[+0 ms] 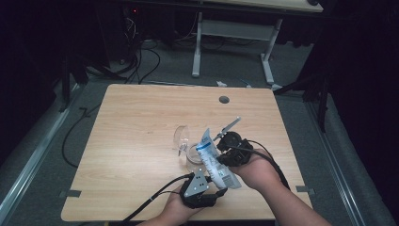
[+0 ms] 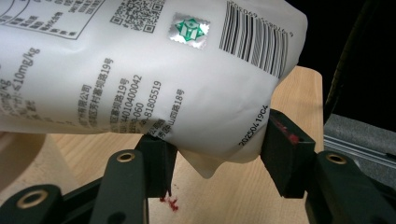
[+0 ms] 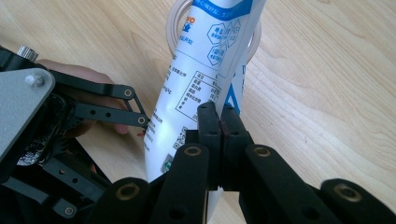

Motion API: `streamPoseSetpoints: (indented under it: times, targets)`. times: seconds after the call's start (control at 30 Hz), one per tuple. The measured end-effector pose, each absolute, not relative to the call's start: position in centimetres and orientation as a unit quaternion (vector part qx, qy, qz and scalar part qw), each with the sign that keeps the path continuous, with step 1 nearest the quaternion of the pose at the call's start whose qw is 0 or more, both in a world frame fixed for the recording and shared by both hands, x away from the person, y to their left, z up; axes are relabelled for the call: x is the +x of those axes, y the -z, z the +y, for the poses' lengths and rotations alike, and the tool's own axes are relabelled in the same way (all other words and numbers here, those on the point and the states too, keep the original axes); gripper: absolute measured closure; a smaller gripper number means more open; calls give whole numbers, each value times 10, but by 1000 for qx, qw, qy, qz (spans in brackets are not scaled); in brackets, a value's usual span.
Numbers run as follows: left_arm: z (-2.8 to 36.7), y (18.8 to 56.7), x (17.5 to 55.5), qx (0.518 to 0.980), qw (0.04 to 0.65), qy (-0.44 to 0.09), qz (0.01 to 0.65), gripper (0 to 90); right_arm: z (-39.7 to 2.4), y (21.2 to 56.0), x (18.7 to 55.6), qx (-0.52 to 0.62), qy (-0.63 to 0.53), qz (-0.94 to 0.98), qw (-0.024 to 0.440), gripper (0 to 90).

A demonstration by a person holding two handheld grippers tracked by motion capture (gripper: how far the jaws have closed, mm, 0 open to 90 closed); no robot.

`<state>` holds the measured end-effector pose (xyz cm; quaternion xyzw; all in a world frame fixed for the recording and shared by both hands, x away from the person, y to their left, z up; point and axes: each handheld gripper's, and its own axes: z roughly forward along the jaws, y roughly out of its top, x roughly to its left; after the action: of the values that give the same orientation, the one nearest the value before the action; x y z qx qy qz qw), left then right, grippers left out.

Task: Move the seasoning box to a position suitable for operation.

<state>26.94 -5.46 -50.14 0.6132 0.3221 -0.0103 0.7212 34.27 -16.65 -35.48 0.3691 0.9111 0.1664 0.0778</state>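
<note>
Both grippers clamp the white pouch (image 1: 216,162): left gripper (image 1: 200,188) low, right gripper (image 1: 233,148) its edge; glass bowl (image 1: 190,153) right behind.

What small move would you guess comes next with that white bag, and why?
Probably tip the white bag a little further toward the clear cup. The left claw grips the bag's bottom end, the right claw is pinched shut on its side edge, and the bag's top already leans over the cup's rim, so pouring looks likely. Whether the top is open can't be told.
</note>
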Motion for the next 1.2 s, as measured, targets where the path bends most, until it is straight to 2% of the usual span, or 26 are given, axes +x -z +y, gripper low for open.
streamPoseSetpoints:
  times: [1.2]
  targets:
    - [-51,495,270,601,729,24,327,469,-156,347,353,350,-155,920,84,900]
